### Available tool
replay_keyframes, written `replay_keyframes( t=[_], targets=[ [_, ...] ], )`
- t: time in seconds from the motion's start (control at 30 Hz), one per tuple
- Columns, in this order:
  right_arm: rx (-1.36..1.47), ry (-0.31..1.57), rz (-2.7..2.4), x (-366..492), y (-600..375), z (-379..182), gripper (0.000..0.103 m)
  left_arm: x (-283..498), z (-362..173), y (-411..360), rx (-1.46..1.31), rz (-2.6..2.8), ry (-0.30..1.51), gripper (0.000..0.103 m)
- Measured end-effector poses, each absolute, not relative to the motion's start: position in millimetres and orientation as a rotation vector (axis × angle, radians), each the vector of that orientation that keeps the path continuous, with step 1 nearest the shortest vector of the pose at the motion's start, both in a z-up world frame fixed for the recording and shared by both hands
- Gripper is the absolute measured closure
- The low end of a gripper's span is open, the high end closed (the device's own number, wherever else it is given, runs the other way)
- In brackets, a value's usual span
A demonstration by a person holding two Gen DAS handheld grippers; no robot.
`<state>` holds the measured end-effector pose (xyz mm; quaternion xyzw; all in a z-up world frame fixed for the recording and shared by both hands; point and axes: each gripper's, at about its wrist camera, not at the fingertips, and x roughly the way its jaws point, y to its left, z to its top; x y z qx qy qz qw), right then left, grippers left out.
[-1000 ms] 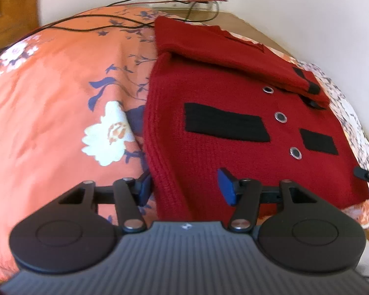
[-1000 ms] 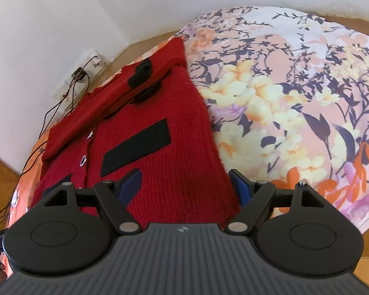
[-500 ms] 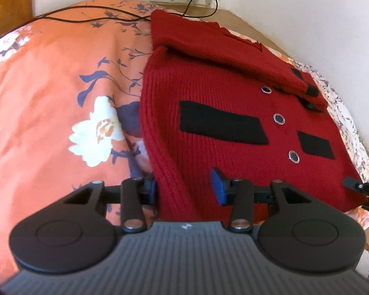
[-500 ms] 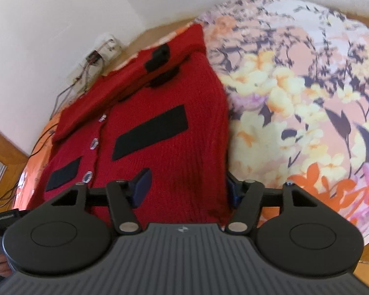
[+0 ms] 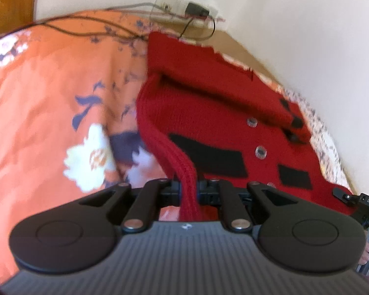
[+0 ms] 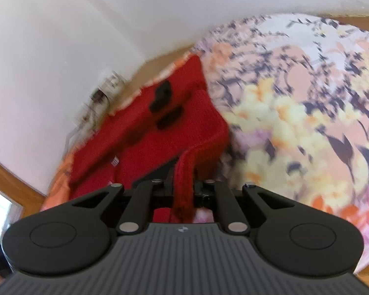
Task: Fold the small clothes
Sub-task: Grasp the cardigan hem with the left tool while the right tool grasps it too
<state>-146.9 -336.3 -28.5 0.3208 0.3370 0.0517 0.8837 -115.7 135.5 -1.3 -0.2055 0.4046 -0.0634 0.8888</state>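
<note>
Red cardigan (image 5: pixel 209 113) hem pinched: left hand-held gripper (image 5: pixel 188 186), right hand-held gripper (image 6: pixel 183 186).

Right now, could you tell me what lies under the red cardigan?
The red cardigan rests on a floral bedsheet, visible around it. Both grippers, left and right, pinch its hem. Anything beneath is covered.

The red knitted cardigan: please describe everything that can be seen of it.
The red knitted cardigan lies front-up on the orange flowered bedspread, near the white wall. It has black rectangular pocket patches, a row of silver buttons, and a sleeve folded across its top. Its ribbed hem is pinched at both corners: the left gripper and the right gripper are each shut on it, lifting the edge into ridges.
</note>
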Motion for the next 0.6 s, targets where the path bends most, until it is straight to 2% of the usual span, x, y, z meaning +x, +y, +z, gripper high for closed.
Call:
replay_keyframes(
  t=[0.27,0.6],
  targets=[
    [0.653,0.622,0.168,-112.4,-334.9,-1.4,0.093,-93.3,29.5,130.7,-0.447,-0.121,0.745,0.092],
    [0.663,0.566,0.227,-62.9,-341.4,16.5,0.094,-64.6,39.8,123.5,-0.483,-0.033,0.697,0.092]
  ],
)
